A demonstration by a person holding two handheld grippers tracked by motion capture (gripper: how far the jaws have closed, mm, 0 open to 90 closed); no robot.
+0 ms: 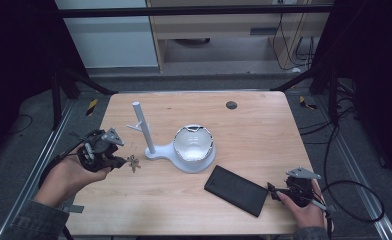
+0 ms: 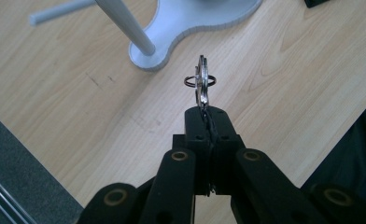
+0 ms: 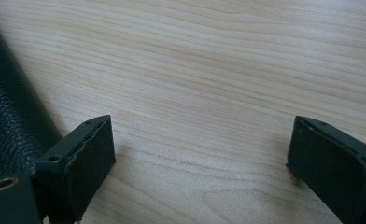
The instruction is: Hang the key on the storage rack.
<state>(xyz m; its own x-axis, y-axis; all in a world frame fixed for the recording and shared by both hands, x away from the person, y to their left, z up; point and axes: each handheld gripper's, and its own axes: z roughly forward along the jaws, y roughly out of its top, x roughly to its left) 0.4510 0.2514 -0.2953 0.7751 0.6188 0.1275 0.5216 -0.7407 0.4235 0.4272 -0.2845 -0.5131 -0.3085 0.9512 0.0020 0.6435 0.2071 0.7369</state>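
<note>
- Keys [image 1: 132, 162] hang from our left gripper [image 1: 120, 161] in the high view, lifted off the wooden surface [image 1: 244, 130]. The white stand [image 1: 145, 131] with its upright post and side peg rises just beyond and to the right of them, so our left hand is far nearer to it than the right.
- Left gripper view: the fingers [image 2: 197, 122] are pressed together, pinching the key ring [image 2: 200, 82], which sticks straight out past the tips, its long axis in line with them. The stand's post [image 2: 125, 25] lies ahead and to the left; we judge the peg is the target.
- Right gripper view: our right gripper [image 3: 200, 144] has its fingers [image 3: 90, 149] spread wide with nothing between them, low over the surface, a black case [image 3: 8, 126] just beside 1 finger.
</note>
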